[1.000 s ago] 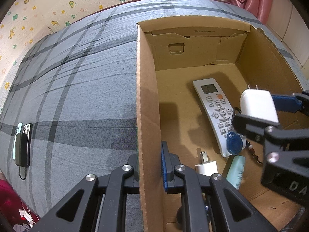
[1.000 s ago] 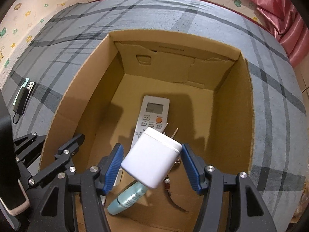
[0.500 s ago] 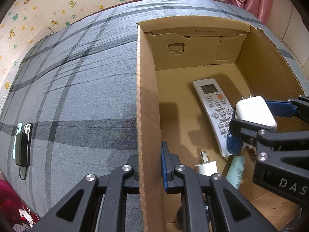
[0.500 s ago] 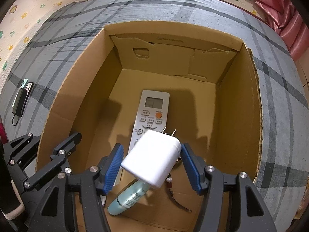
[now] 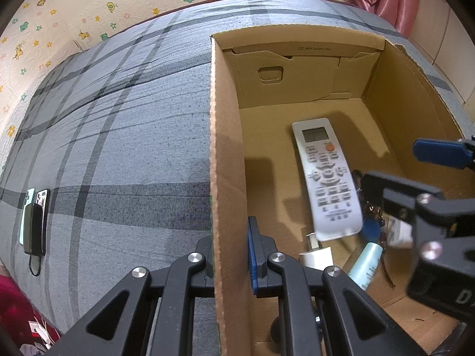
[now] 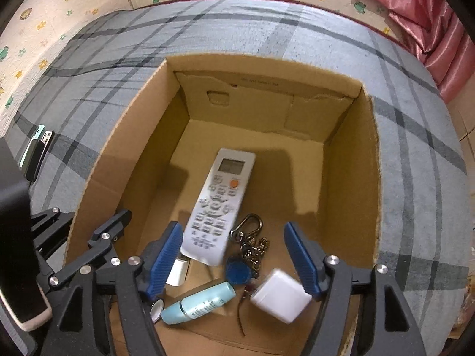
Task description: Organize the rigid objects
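The charger (image 6: 280,295) has just been dropped into the box (image 6: 347,178) as the right gripper (image 6: 234,262) spread; the left gripper (image 5: 230,255) is pinching the box wall

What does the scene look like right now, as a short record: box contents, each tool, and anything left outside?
container: cardboard box on the grey plaid bed
in box: remote control, keyring, pale blue tube, small white plug, white charger block
left tool: shut on the box's left wall
right tool: jaws just opened, charger block released below them
outside box: phones on the bed
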Motion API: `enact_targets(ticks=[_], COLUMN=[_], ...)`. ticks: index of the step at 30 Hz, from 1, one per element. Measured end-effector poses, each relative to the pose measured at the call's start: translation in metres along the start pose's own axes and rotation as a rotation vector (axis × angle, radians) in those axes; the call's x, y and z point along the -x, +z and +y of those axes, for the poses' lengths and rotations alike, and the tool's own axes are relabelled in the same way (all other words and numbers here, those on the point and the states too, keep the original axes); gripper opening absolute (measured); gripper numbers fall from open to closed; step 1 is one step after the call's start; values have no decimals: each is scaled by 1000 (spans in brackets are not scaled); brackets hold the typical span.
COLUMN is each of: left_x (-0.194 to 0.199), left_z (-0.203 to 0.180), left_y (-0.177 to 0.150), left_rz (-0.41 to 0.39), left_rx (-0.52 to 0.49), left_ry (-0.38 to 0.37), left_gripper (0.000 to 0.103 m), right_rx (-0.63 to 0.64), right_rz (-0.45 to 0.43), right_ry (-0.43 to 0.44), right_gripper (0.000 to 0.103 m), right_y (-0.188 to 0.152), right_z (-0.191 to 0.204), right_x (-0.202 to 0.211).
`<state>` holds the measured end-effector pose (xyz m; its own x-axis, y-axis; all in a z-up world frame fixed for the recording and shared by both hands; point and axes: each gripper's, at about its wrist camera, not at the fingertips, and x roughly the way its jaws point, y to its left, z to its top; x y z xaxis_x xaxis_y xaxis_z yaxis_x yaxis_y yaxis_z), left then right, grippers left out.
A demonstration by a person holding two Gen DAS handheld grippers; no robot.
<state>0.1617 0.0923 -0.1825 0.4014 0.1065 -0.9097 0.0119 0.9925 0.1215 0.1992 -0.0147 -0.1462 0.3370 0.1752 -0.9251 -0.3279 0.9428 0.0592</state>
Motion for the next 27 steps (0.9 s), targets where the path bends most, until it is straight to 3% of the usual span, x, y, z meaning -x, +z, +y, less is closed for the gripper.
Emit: enact_targets(ticks=[7, 19, 27], left_x=[0, 3, 3], left_z=[0, 0, -2], left_y=[0, 0, 0], left_rz=[0, -1, 0], left_rx=[0, -1, -2], left_ry=[-2, 0, 6], left_gripper=[14, 14, 14], right_rx=[-24, -98, -138], right_rz=[-30, -82, -109], right_ry=[-11, -98, -149], right_gripper=[76, 103, 103], right_y=[4, -6, -22], right_z=[-6, -38, -58], right_x=[15, 53, 75])
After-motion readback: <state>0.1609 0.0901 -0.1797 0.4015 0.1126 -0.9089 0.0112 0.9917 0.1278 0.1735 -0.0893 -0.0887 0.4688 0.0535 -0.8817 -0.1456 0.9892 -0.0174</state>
